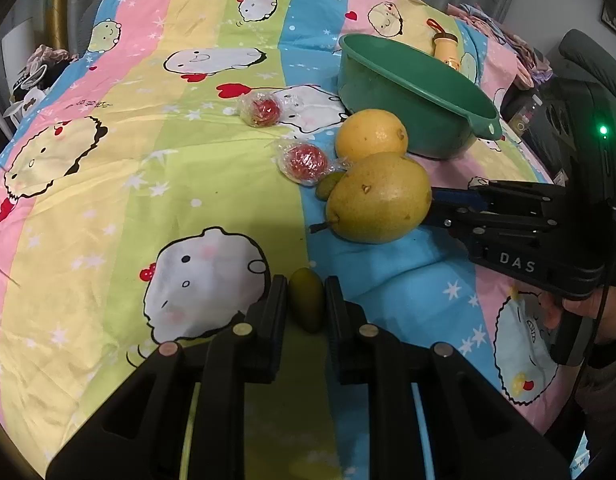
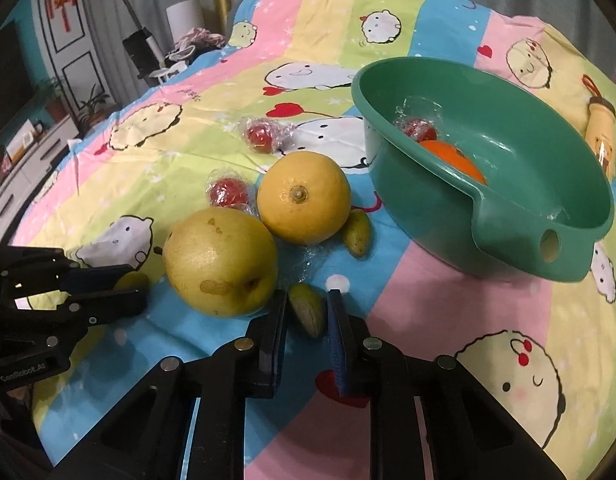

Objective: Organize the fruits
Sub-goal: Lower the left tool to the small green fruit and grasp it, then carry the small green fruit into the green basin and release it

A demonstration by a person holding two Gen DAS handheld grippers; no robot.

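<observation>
At the bottom centre of each wrist view, a gripper is closed on a small green fruit: the left gripper (image 1: 306, 304) holds one small green fruit (image 1: 306, 304), the right gripper (image 2: 308, 312) holds another green fruit (image 2: 306, 312). The pear (image 2: 220, 262) and the yellow citrus (image 2: 304, 196) lie mid-frame on the cartoon sheet (image 2: 427, 320), the green basin (image 2: 547, 240) at the right.

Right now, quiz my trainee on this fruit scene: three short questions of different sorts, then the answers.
1. What does each gripper, left gripper and right gripper, grip? A a pear; B a small green fruit; C nothing.
2. True or false: the basin holds no fruit.
3. How many wrapped red fruits lie on the bedspread, outside the basin?

Key
1. B; each gripper is shut on its own one.
2. False: an orange and one wrapped red fruit lie inside.
3. Two.
</observation>
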